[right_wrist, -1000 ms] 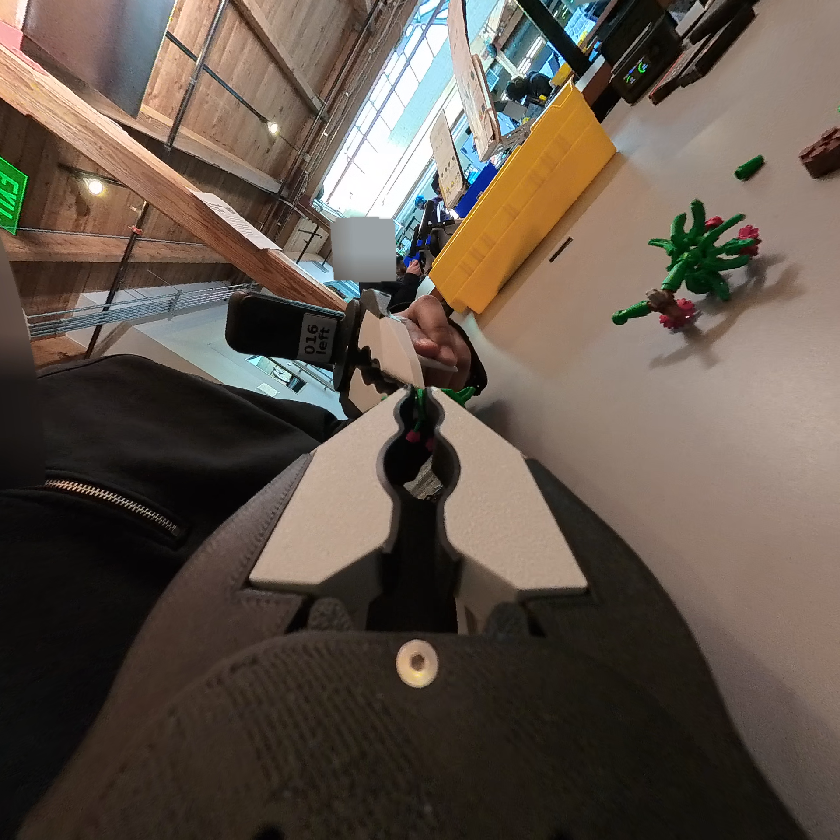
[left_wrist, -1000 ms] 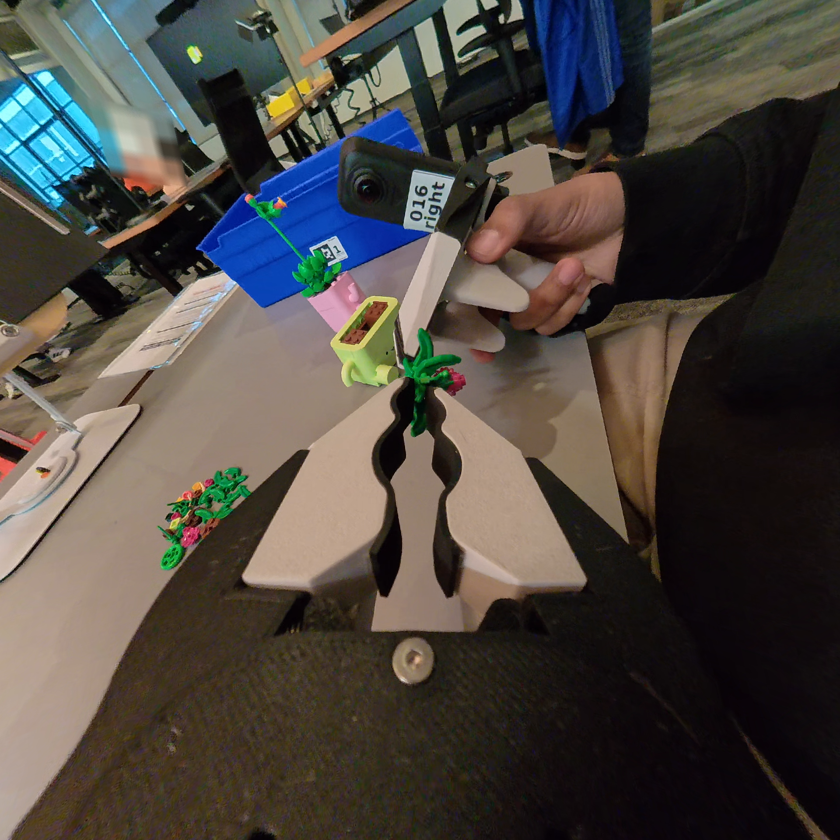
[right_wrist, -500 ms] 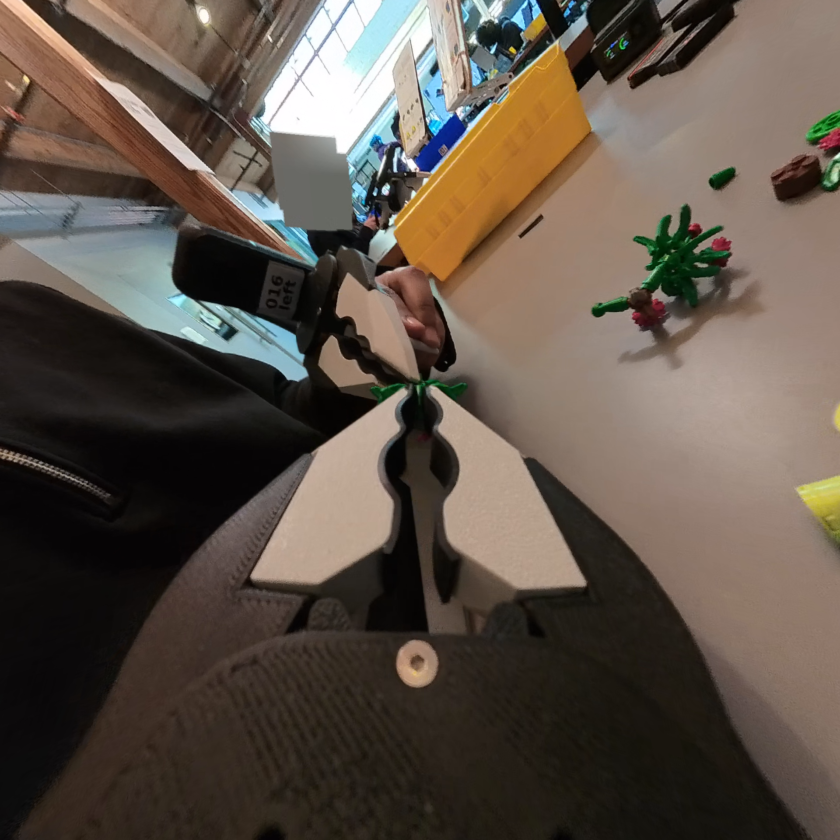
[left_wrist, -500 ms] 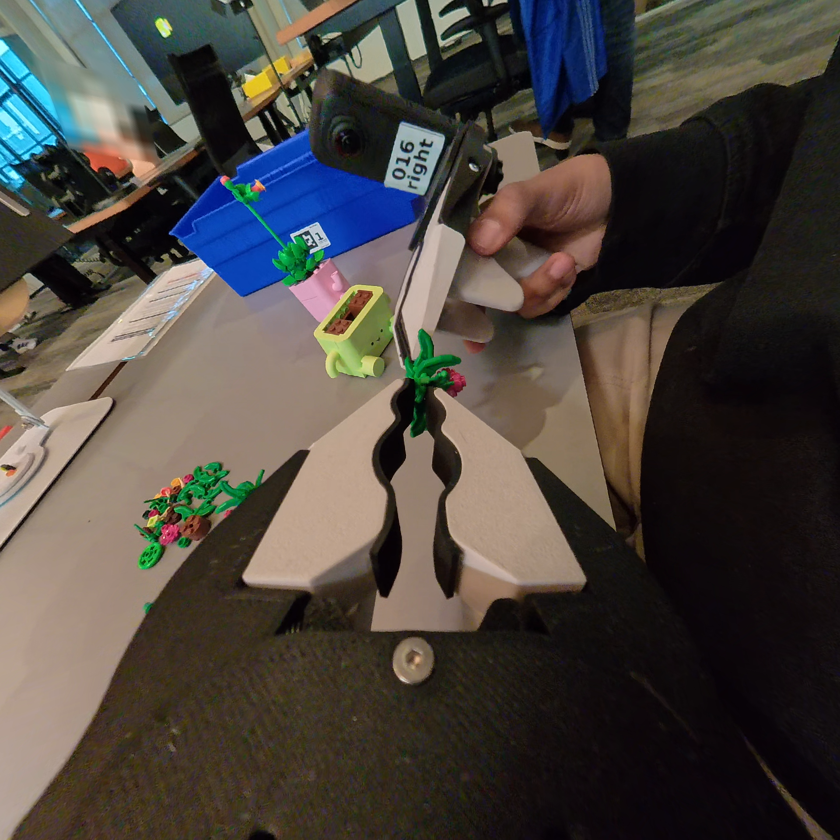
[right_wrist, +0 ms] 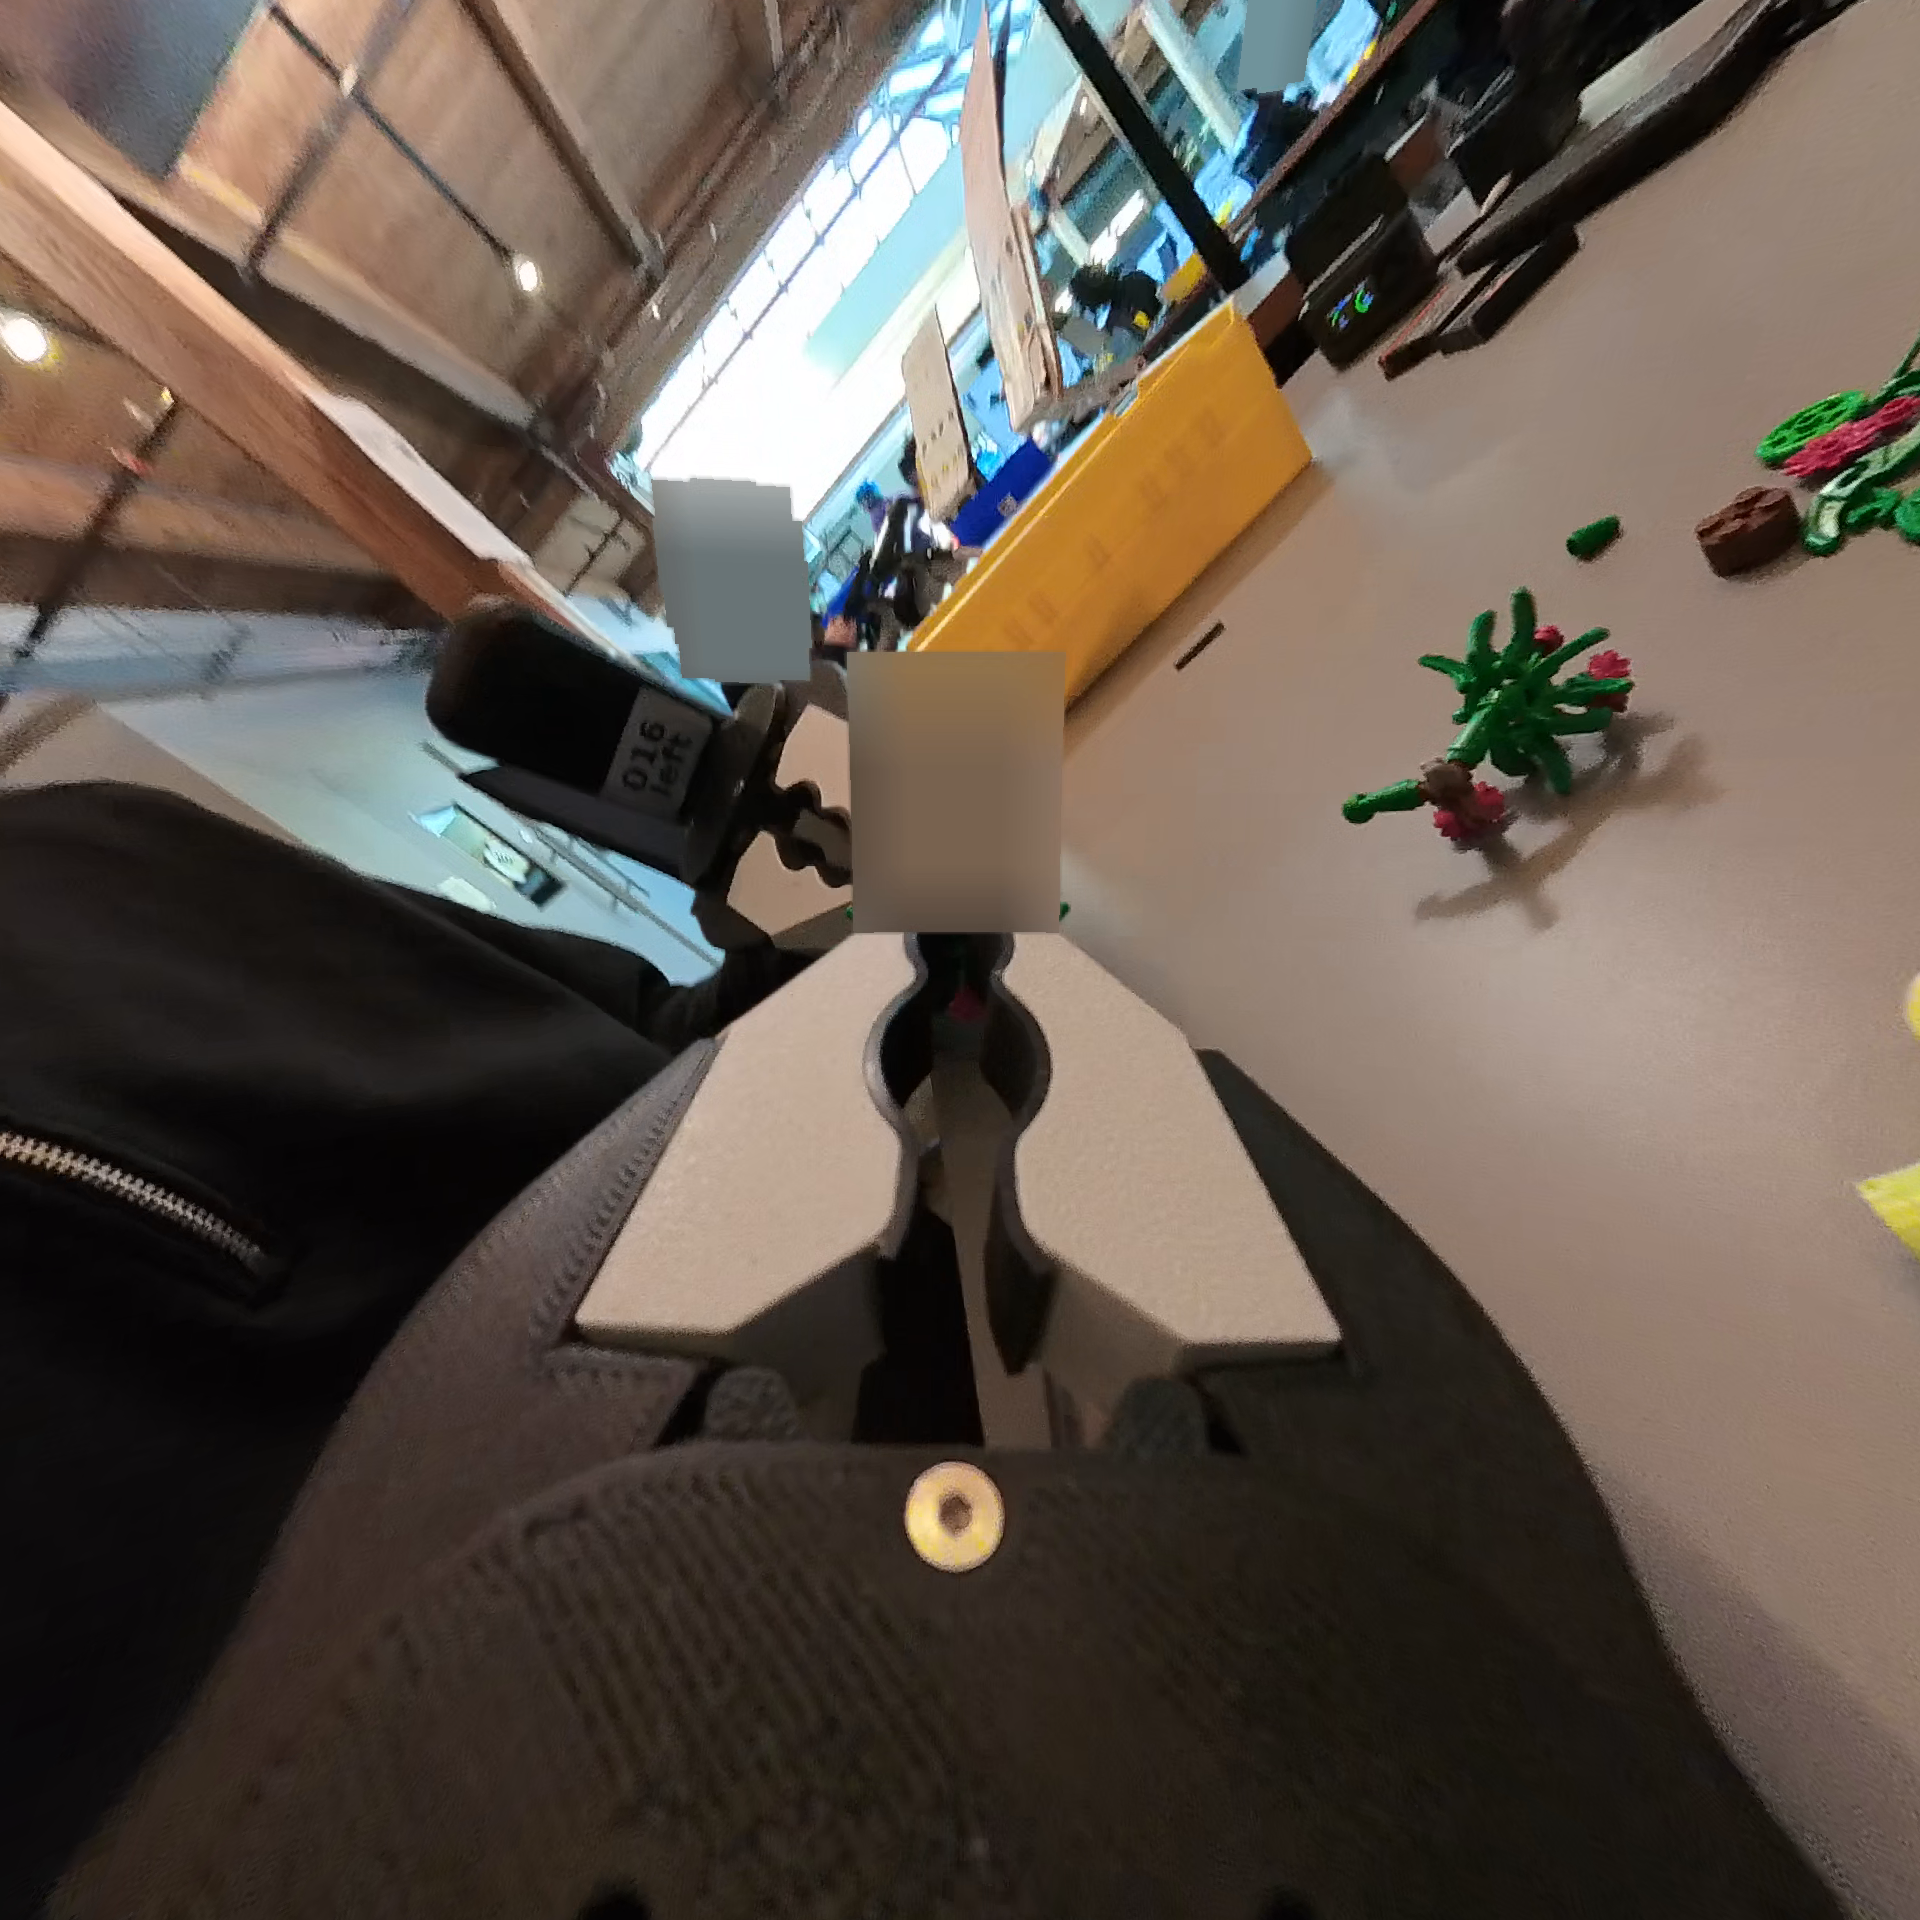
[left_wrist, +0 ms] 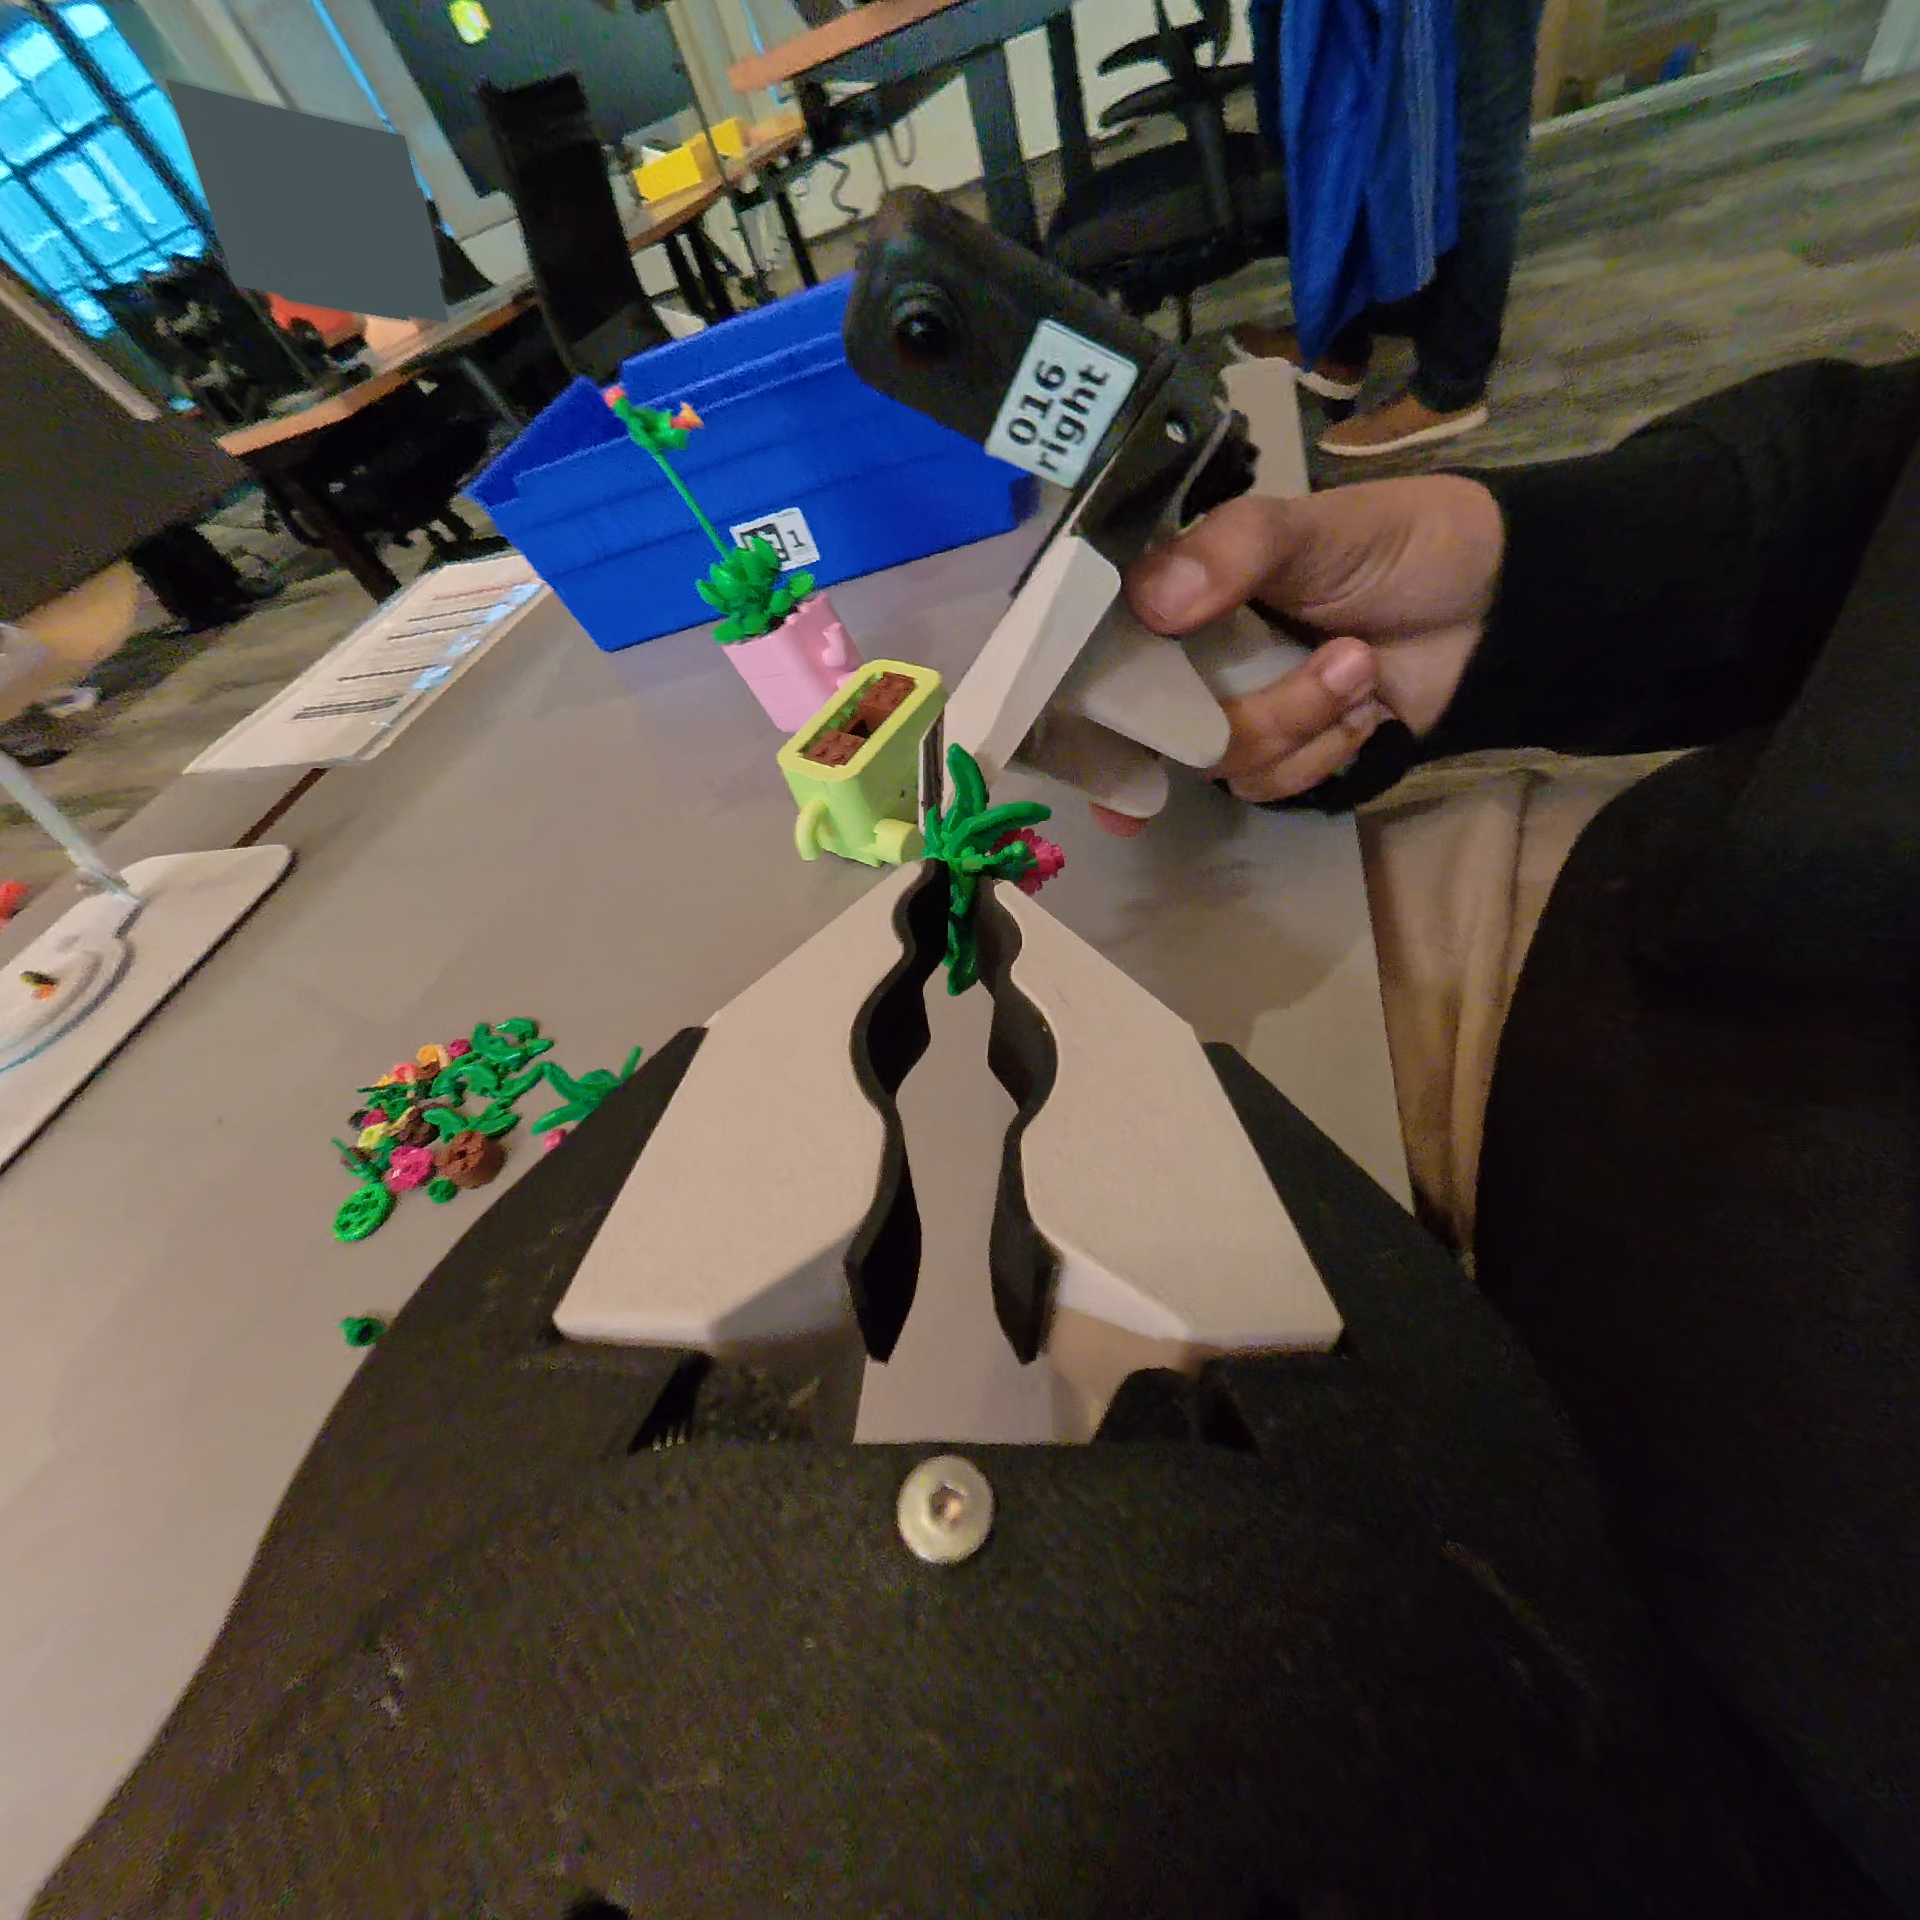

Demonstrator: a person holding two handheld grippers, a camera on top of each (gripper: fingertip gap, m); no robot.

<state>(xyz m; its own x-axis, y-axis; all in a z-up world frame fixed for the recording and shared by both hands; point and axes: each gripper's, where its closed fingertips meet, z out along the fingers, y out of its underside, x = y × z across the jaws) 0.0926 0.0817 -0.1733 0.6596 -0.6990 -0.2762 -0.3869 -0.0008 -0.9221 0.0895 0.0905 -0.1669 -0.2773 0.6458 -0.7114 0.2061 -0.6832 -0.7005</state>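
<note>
My left gripper (left_wrist: 958,883) is shut on a small green toy sprig with a pink flower (left_wrist: 977,842), held above the grey table (left_wrist: 582,831). My right gripper (right_wrist: 956,935) is shut on the same sprig from the other side. A pink bit of the sprig (right_wrist: 966,1003) shows between its fingers, but a mosaic patch hides its tips. In the left wrist view a hand holds the right gripper (left_wrist: 932,790), whose tips meet the sprig's top. The left gripper also shows in the right wrist view (right_wrist: 769,821). A lime-green pot (left_wrist: 862,769) stands just behind the sprig.
A pink pot with a tall stemmed plant (left_wrist: 790,665) and a blue bin (left_wrist: 769,488) stand behind the lime pot. Loose flower pieces (left_wrist: 447,1112) lie at the left. Another green sprig (right_wrist: 1517,717), a brown piece (right_wrist: 1751,530) and a yellow bin (right_wrist: 1122,499) are on the table. Both grippers' tips are close together, under 4 cm apart.
Both grippers stay closed on the sprig. The joined pair has shifted and turned a little over the table; the right wrist view has swung so more of the table shows.
</note>
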